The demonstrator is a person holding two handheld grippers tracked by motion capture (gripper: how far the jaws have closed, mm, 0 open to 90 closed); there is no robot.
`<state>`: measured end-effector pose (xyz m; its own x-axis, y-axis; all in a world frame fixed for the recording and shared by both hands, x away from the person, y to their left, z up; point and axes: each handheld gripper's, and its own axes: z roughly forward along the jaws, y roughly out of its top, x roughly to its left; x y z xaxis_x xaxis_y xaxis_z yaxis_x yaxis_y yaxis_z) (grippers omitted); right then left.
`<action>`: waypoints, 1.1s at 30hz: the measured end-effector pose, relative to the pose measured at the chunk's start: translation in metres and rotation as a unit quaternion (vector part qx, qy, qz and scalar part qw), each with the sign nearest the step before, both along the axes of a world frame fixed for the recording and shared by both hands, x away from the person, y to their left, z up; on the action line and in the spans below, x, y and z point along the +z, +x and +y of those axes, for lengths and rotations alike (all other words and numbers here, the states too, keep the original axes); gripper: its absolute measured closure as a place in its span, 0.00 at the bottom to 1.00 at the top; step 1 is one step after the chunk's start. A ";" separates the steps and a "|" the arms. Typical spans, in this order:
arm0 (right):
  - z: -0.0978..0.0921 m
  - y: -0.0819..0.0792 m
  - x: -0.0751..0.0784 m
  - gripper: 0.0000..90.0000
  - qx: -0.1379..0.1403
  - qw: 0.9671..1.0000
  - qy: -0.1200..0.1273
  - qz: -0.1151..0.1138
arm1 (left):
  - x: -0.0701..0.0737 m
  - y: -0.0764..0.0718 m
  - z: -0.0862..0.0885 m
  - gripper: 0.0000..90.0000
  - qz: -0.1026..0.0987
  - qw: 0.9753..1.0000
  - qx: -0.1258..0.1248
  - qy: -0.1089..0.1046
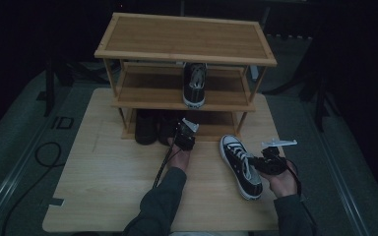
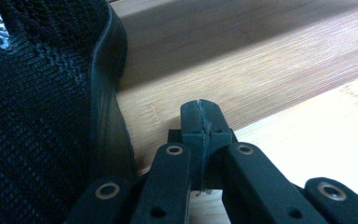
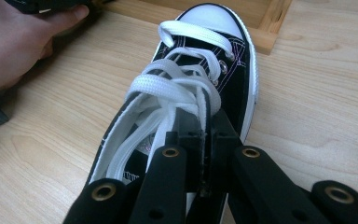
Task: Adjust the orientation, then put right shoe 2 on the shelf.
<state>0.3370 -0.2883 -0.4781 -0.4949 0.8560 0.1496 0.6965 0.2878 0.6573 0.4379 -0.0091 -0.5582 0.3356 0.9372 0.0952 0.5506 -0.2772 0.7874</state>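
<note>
A black sneaker with white laces and toe cap lies on the table, toe toward the rack. My right gripper is shut on the right side of its opening; in the right gripper view the jaws pinch the sneaker beside the laces. A matching sneaker stands on the rack's middle shelf. My left gripper is at the front of the bottom shelf, shut with nothing between its jaws, right beside a black knit shoe.
The three-level bamboo shoe rack stands at the table's far side, its top bare. Two dark shoes sit on the left of the bottom shelf. A black cable loops on the floor at left. The person's other hand rests near the rack.
</note>
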 end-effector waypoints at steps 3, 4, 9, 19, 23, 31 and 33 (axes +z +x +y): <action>0.000 0.000 0.001 0.97 0.001 1.000 0.002 -0.001 | 0.000 0.000 0.000 1.00 0.000 1.000 0.000 0.000; 0.000 -0.001 0.001 0.97 0.002 1.000 0.002 -0.001 | 0.000 0.000 0.000 1.00 0.000 1.000 0.000 0.000; 0.001 -0.002 0.005 0.97 0.005 1.000 0.006 -0.007 | 0.000 0.000 0.000 1.00 0.000 1.000 0.000 0.000; 0.000 -0.002 0.014 0.97 0.021 1.000 0.010 -0.016 | 0.000 0.000 0.000 1.00 0.000 1.000 0.000 0.000; -0.001 -0.001 0.018 0.97 0.034 0.999 0.013 -0.021 | 0.000 0.000 0.000 1.00 0.000 1.000 0.001 0.000; -0.002 0.000 0.026 0.97 0.051 0.998 0.013 -0.023 | 0.000 0.000 0.000 1.00 0.000 1.000 0.001 0.000; -0.002 0.001 0.028 0.97 0.056 0.998 0.011 -0.024 | 0.000 0.000 0.000 1.00 0.000 1.000 0.001 0.000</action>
<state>0.3378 -0.2905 -0.4498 -0.5937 0.7920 0.1423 0.6288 0.3462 0.6962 0.4378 -0.0093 -0.5581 0.3344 0.9376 0.0950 0.5512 -0.2764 0.7873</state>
